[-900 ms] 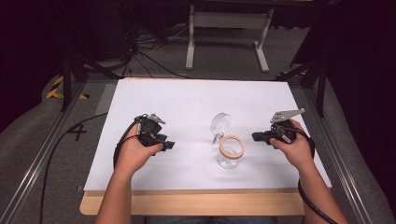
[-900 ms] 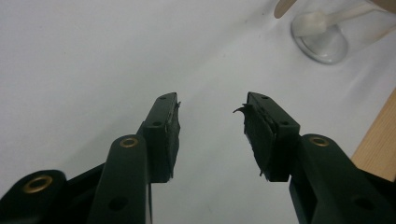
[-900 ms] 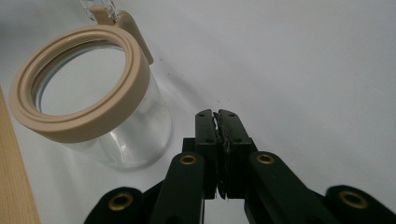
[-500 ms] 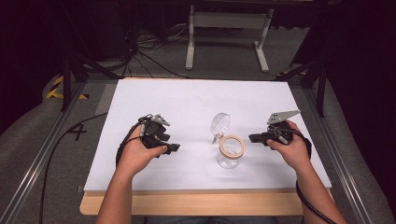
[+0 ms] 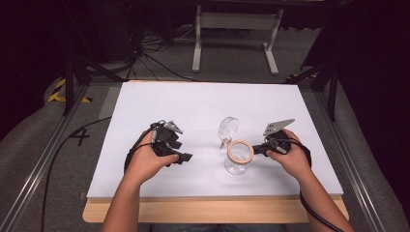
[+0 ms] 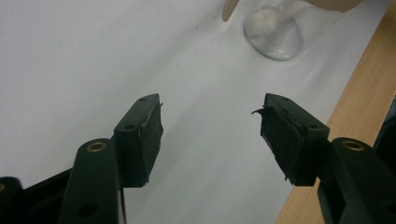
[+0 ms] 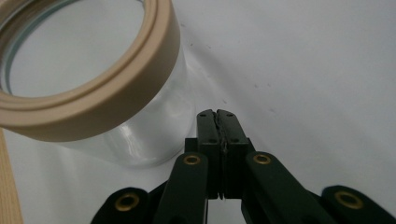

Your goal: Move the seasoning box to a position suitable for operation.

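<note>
A clear glass jar (image 5: pixel 239 160) with a tan rim (image 5: pixel 240 151) stands at the front middle of the white table (image 5: pixel 203 101). Its round clear lid (image 5: pixel 227 128) is tipped up behind it. My right gripper (image 5: pixel 255 150) is just right of the rim, jaws shut with nothing between them. In the right gripper view the shut tips (image 7: pixel 216 113) sit beside the jar's glass wall (image 7: pixel 144 126), under the tan rim (image 7: pixel 107 98). My left gripper (image 5: pixel 186 157) is left of the jar, apart from it. Its jaws (image 6: pixel 210 109) stand open and empty, with the jar's base (image 6: pixel 274 35) farther ahead.
The white sheet lies on a wooden board whose edge (image 5: pixel 212 210) runs along the front. That wooden edge (image 6: pixel 345 107) also passes right of the left gripper's jaws. A metal stand (image 5: pixel 234 21) and cables (image 5: pixel 150 46) are on the floor behind the table.
Both hands have closed in on the jar: the left gripper moved right and a little toward the front, the right gripper moved left up to the rim.
</note>
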A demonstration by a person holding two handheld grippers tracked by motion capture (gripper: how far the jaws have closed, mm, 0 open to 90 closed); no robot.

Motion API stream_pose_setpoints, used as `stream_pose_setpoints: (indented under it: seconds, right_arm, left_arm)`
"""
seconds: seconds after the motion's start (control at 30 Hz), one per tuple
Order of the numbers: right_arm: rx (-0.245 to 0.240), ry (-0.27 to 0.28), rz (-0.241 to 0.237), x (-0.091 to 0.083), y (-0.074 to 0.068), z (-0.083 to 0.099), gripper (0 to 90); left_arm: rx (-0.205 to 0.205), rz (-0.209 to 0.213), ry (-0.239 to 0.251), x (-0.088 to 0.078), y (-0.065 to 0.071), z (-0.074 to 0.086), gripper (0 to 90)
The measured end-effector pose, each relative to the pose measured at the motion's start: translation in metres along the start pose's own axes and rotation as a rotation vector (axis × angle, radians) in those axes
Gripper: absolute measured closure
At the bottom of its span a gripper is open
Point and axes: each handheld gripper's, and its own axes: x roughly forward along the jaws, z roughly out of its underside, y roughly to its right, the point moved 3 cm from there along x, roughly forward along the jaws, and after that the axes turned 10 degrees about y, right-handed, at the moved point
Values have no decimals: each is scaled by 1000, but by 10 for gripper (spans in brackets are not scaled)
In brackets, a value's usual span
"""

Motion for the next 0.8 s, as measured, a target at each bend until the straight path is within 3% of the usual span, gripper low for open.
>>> stream_pose_setpoints:
  seconds: [0.13,0.3,0.8]
  right_arm:
    - [5,-5,-12,6,-1,3,899]
    - [3,-3,-39,10,-5,2,900]
    - [3,-16,-50,10,-8,2,900]
  left_arm:
    - [15,-9,-10,1,-2,1,402]
    - [0,-14,-11,0,-3,2,402]
    - [0,-13,-7,2,-4,1,399]
